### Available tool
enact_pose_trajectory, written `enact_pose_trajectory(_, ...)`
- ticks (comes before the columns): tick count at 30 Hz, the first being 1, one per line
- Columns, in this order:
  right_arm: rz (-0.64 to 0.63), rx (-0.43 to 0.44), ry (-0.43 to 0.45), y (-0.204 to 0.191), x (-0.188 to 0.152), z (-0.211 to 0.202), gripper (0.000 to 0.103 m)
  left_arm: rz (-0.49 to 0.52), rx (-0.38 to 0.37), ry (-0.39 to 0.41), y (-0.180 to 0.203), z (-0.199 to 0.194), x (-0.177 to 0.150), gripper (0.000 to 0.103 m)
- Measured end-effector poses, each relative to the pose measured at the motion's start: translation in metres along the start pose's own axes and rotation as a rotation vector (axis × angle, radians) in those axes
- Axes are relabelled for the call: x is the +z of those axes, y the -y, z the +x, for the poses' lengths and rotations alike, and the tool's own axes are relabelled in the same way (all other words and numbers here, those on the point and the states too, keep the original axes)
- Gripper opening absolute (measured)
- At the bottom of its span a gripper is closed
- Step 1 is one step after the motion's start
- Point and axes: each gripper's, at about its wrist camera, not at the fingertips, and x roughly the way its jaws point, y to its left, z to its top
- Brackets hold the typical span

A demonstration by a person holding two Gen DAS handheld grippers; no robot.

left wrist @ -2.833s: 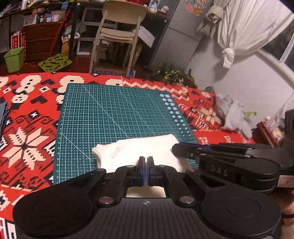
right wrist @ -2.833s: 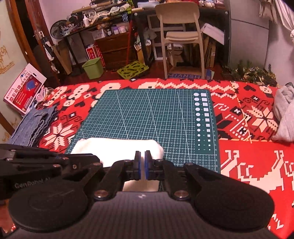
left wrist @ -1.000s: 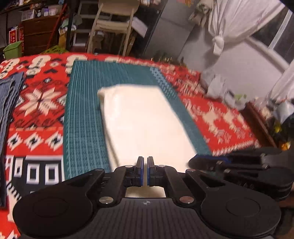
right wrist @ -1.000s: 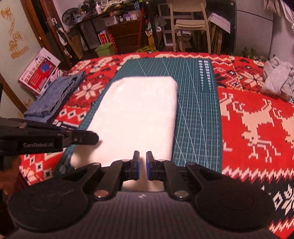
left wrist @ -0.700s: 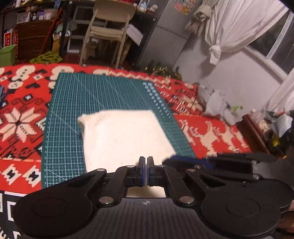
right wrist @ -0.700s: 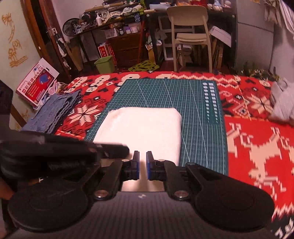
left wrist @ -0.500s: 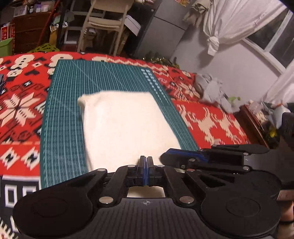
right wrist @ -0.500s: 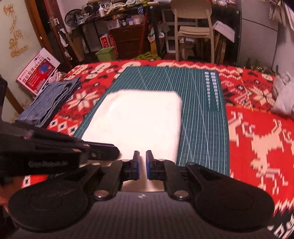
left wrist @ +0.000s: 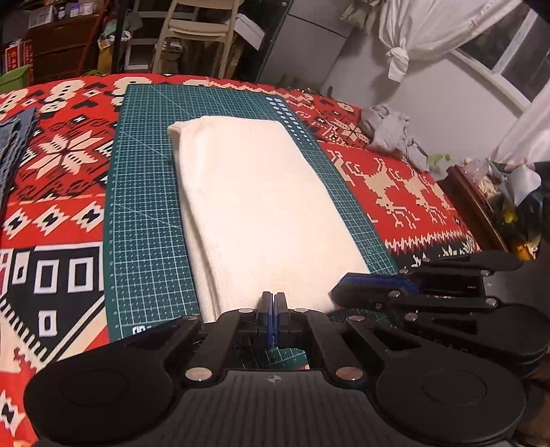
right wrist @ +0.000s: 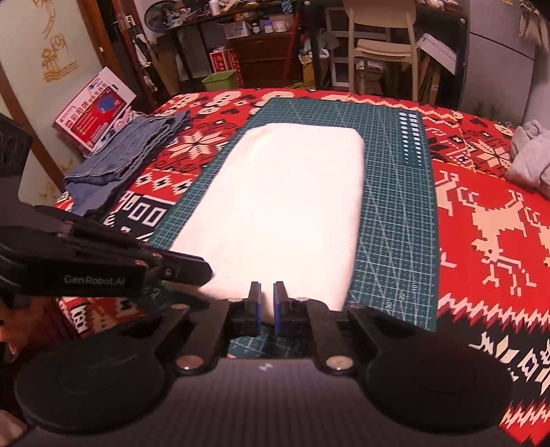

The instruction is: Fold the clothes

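Jaws: left gripper (left wrist: 274, 314) pinched together at the cloth (left wrist: 261, 203) hem; right gripper (right wrist: 266, 304) narrowly parted around it.
Cloth: lengthwise on the mat (left wrist: 147, 213).
Advice: grip both near corners evenly before folding.

Red patterned bed cover (right wrist: 488, 213) carries green cutting mat (right wrist: 395, 192), folded jeans (right wrist: 127, 154).

A lived-in home room: patterned bedspread (right wrist: 488, 206), cluttered shelves (right wrist: 240, 20), chair (right wrist: 378, 37), knotted curtain (left wrist: 412, 31).
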Motion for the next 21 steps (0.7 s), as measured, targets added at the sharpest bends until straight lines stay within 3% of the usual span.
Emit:
enact_pose_trajectory(10, 0.010, -0.009, -0.014, 0.003, -0.020, -0.017, 0.008, -0.054, 0.023, -0.003, -0.014, -0.022, -0.018, 0.001)
enact_pose_trajectory(15, 0.083, 0.016, -0.003, 0.009, -0.026, -0.014, 0.008, -0.215, -0.041, 0.059, -0.038, -0.031, -0.021, 0.004)
enact_pose_trajectory(19, 0.175, 0.058, 0.025, 0.018, -0.028, -0.011, 0.009, -0.346, -0.083, 0.072, -0.055, -0.023, -0.019, 0.018)
enact_pose_trajectory(21, 0.257, 0.092, 0.042, 0.026, -0.029, -0.010, 0.016, -0.381, -0.106, 0.067, -0.060, -0.018, -0.019, 0.018)
